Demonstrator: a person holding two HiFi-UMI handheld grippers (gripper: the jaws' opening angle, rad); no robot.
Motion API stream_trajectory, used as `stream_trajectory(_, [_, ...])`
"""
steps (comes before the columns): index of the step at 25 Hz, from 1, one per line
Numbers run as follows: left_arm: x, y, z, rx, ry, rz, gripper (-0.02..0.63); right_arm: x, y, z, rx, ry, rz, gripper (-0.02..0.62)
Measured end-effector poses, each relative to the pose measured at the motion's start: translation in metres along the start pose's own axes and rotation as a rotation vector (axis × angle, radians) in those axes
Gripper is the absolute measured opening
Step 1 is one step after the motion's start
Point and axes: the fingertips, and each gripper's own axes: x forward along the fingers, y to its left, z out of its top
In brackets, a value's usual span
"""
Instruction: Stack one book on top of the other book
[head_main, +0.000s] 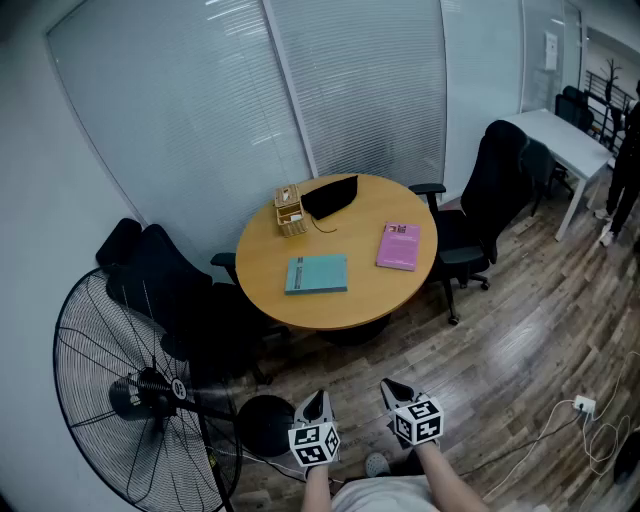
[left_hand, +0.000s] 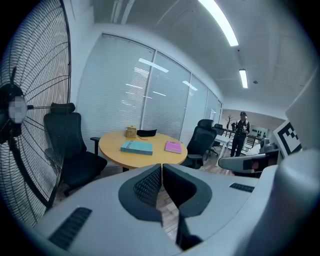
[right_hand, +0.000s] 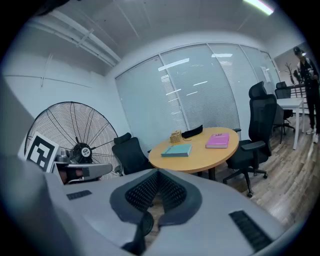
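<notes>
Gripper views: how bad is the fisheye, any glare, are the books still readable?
Left gripper view: strong fisheye, black corners; ceiling lights blown out and mirrored on the blinds; teal book and pink book small but sharp. Right gripper view: same bending and black corners, books sharp. Head view: milder bending, even light, little shadow on the table.

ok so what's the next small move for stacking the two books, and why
Probably step closer to the round wooden table: the teal book and the pink book lie apart on it, well beyond both grippers. The left gripper and right gripper are shut and empty, low near the body, so nothing can be grasped from here.
</notes>
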Motion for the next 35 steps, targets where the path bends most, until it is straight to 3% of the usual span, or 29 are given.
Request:
stream_trajectory(22, [-0.004, 0.025, -0.005, -0.019, 0.007, -0.009, 0.032, 0.004, 0.003, -0.008, 0.076, -0.010, -0.044, 0.021])
stream_trajectory(27, [0.013, 0.039, 0.000, -0.032, 0.013, 0.006, 0.032, 0.028, -0.001, -0.008, 0.078, 0.009, -0.038, 0.021])
stream_trajectory(35, [0.060, 0.071, 0.007, -0.061, 0.063, 0.062, 0.032, 0.101, -0.018, 0.006, 0.086, 0.095, 0.046, 0.021])
